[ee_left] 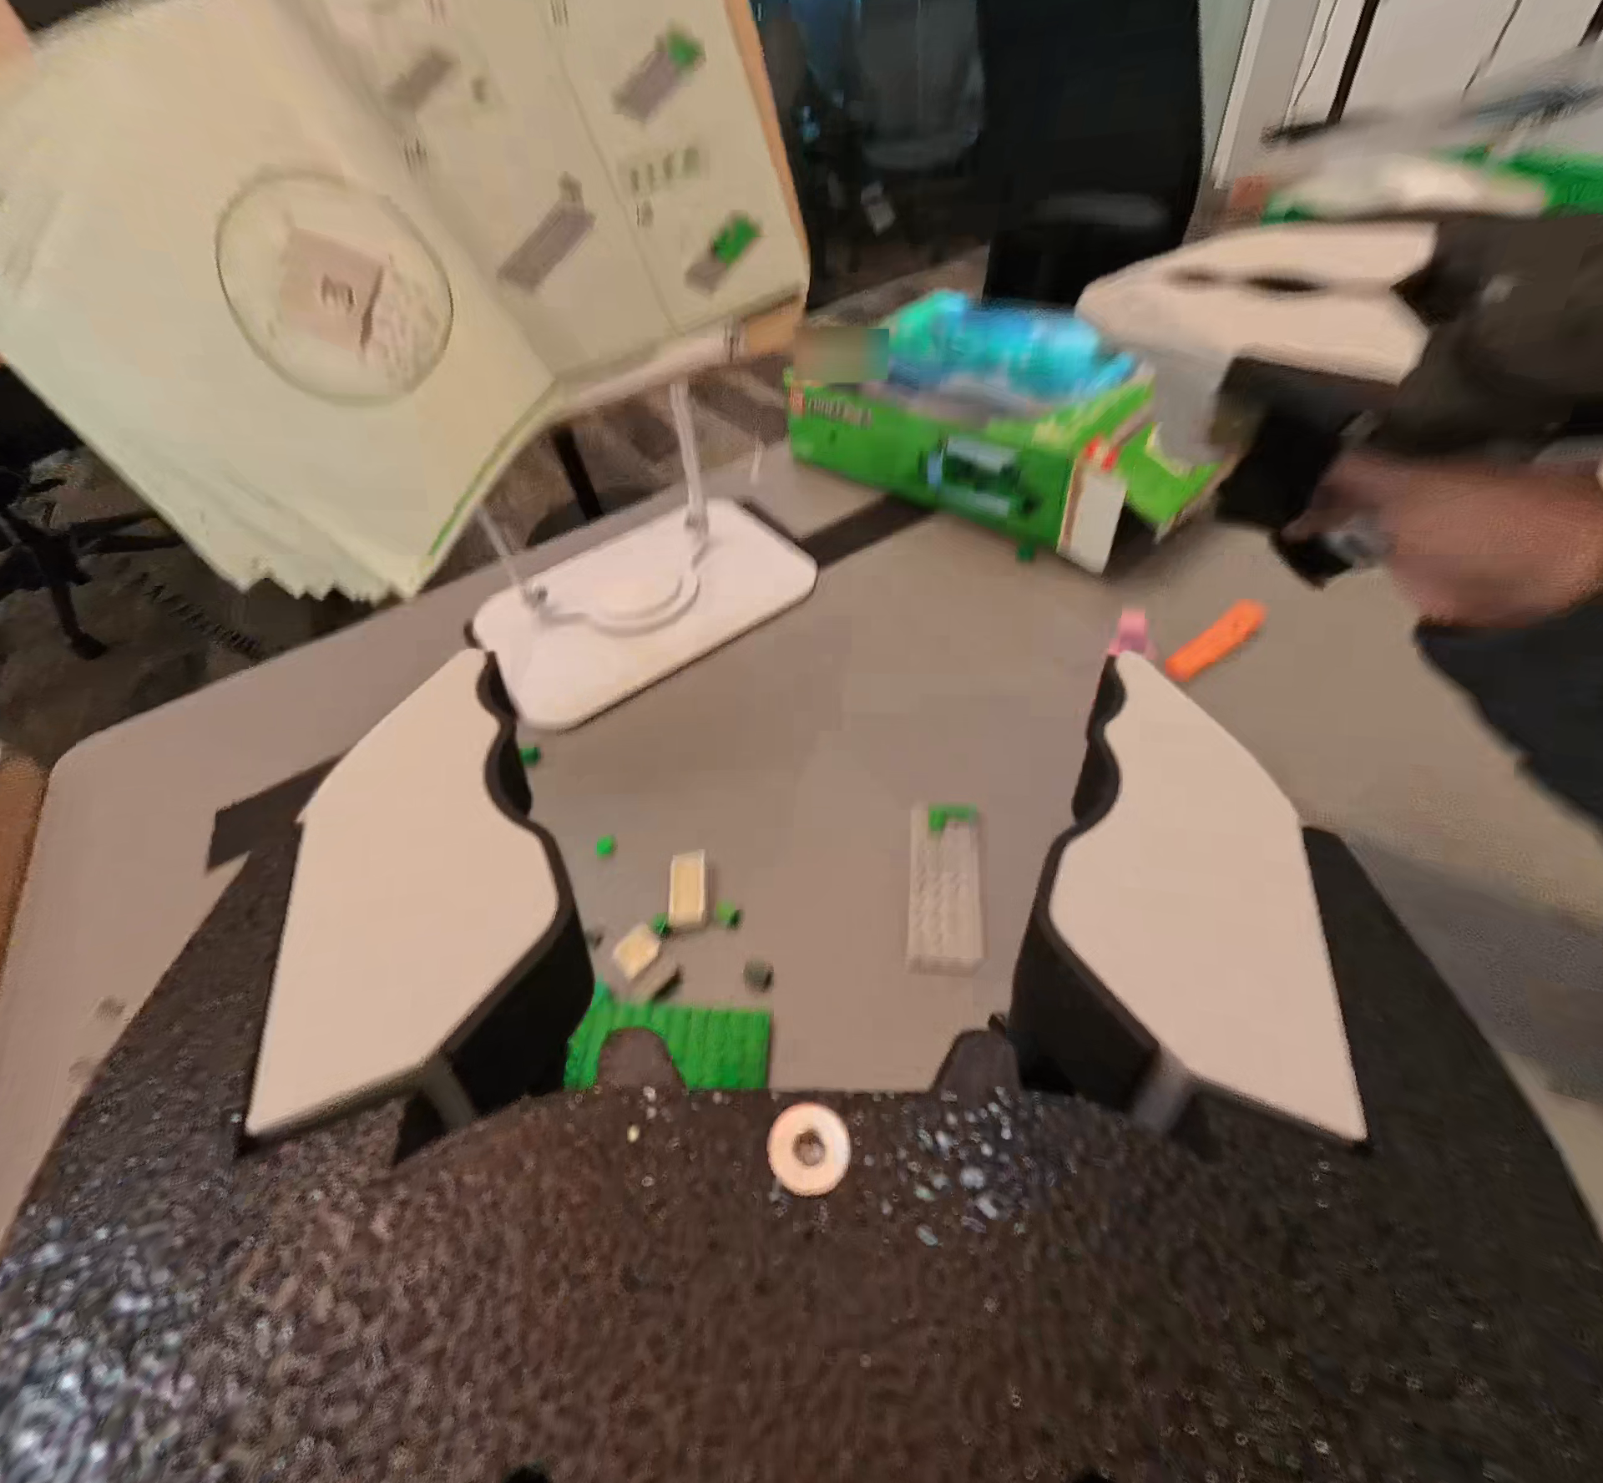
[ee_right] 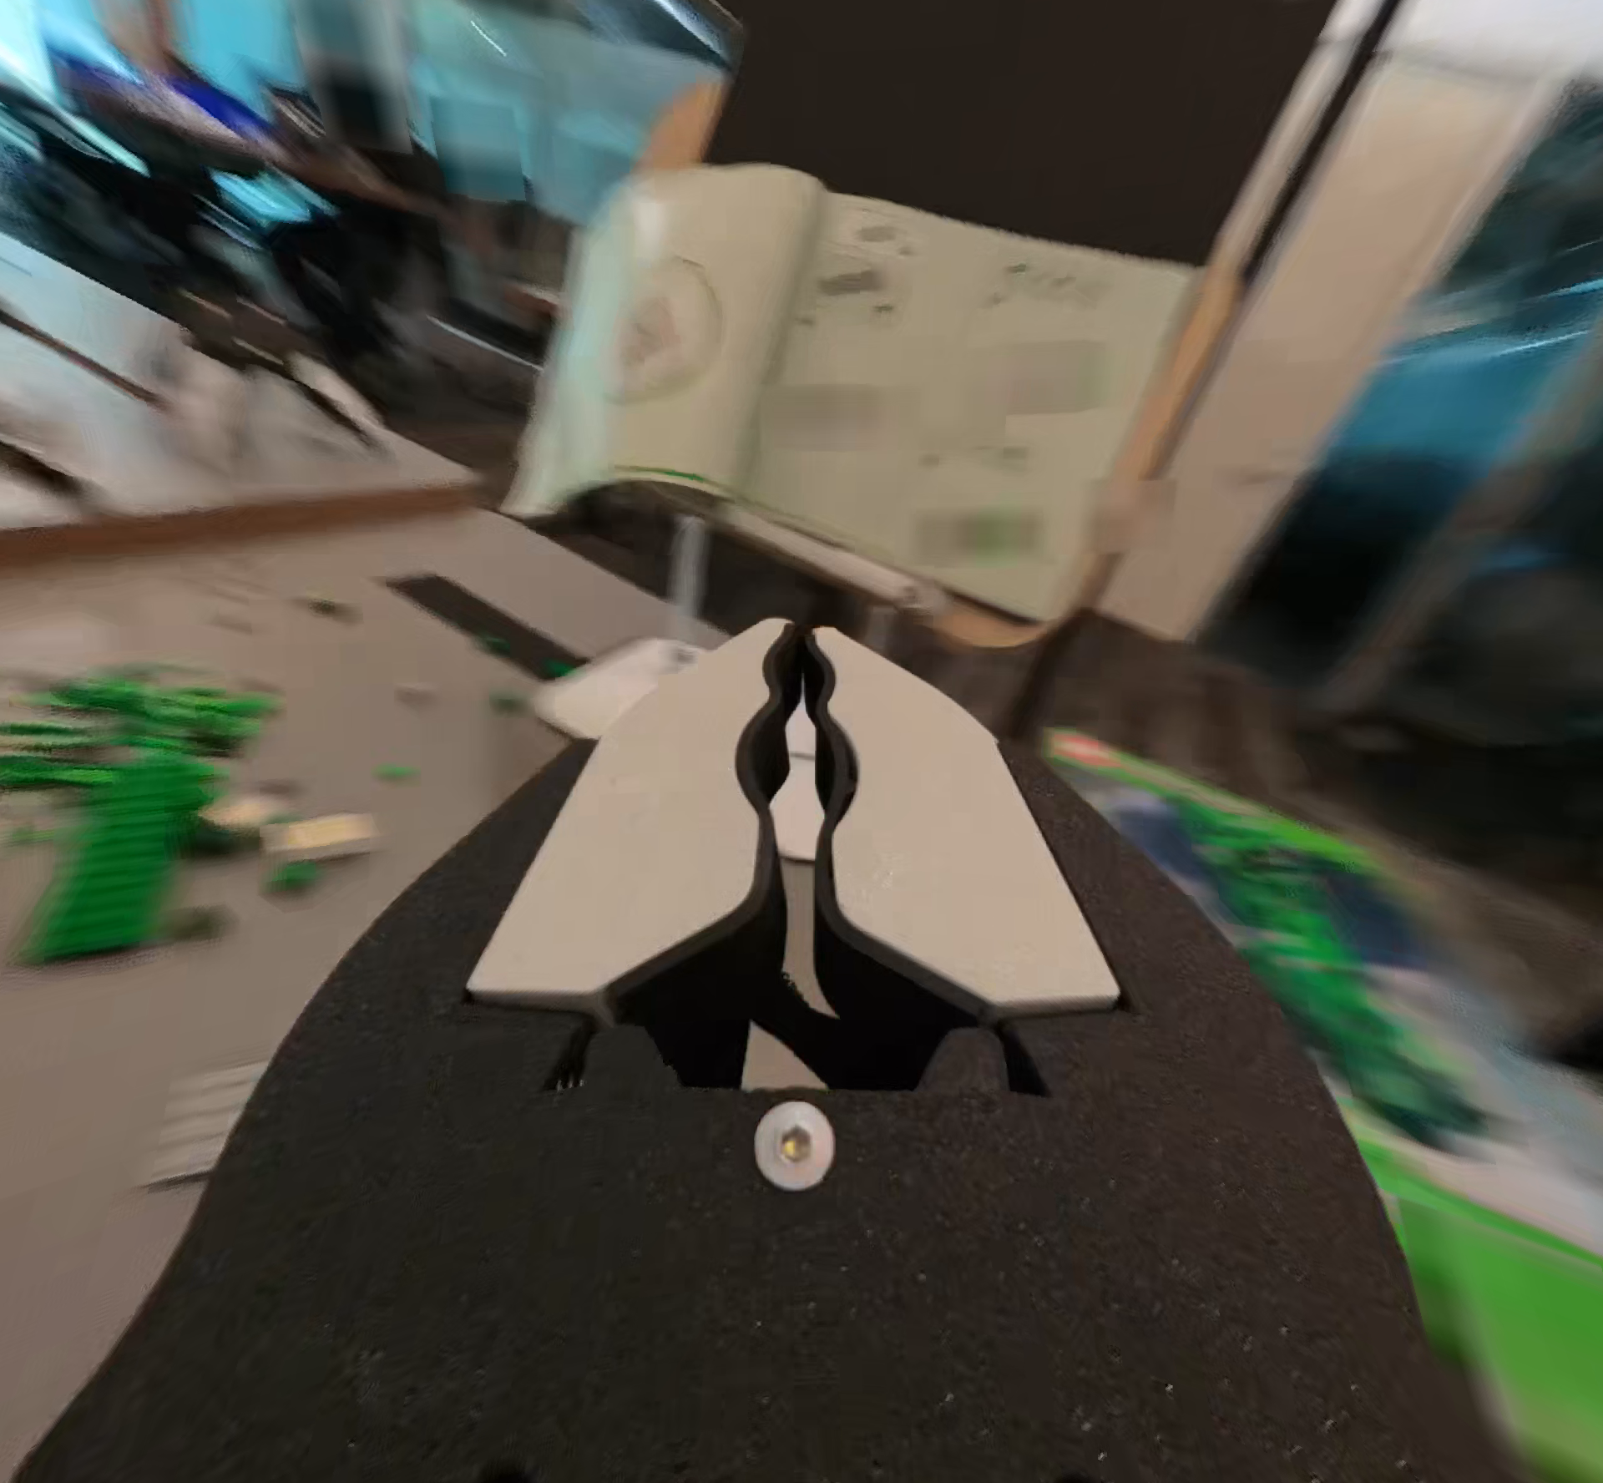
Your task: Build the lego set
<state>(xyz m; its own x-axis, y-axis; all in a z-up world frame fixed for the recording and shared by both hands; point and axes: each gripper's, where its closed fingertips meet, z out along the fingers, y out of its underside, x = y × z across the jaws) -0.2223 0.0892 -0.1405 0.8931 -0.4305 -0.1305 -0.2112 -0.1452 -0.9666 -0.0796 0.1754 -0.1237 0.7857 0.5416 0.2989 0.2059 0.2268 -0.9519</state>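
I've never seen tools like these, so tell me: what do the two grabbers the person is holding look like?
Each hand-held gripper, left and right, has a rough, speckled black body with a silver screw and washer near the front. Two flat, pale grey fingers stick out ahead, lined with black pads whose inner edges are wavy. No cables show. The person's hand comes out of a dark sleeve.

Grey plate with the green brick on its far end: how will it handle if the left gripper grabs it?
The grey plate looks thin and flat on the table, so probably stiff, light, and hard to get fingers under. A push would likely slide it, not tip it.
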